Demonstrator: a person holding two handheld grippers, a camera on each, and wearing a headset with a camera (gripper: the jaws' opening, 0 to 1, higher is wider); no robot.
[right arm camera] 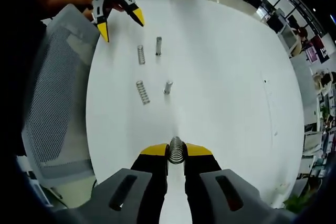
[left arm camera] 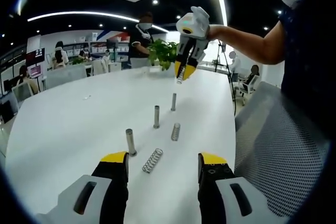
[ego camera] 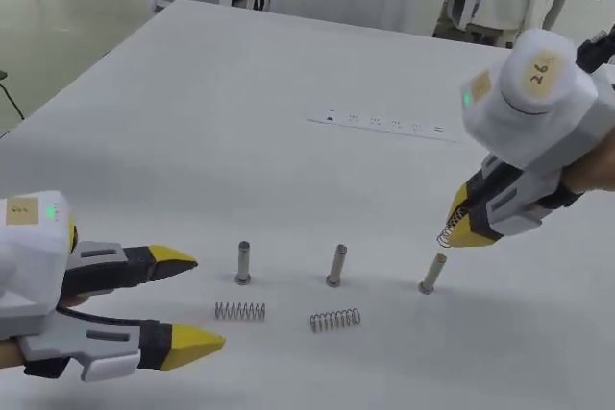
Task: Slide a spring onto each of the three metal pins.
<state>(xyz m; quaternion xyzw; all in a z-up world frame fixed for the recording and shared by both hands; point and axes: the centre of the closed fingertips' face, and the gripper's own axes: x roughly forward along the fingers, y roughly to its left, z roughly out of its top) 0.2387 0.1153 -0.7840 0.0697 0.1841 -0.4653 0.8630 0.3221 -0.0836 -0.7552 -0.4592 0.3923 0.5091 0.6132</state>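
Right claw: we see the right gripper (ego camera: 459, 229) nearly closed, its yellow tips pinching one spring (ego camera: 449, 229) near its upper end, so the coil hangs free beneath the tips.
Spring axis: it runs down and a little aslant from the tips. In the right gripper view we look almost straight down its bore.
Key relation: the nearest pin (ego camera: 432, 274) stands just below the free end of the coil and slightly off to the side, apart from it. We judge that the coil must come square over the pin top and then go straight down.
Pin axis: upright on the table (ego camera: 240, 122).
Further from the claw: the middle pin (ego camera: 336, 265), then the far pin (ego camera: 243, 263), all in one row.
Loose springs: two lie flat just beside the row, one (ego camera: 335, 320) by the middle pin and one (ego camera: 240, 310) by the far pin.
Other claw: the left gripper (ego camera: 187, 300) hovers wide open and empty beyond the far pin.
Nearer hand: the right one for this pin, the left one for the far pin.
Count: three pins, all bare; three springs, one held and two lying.
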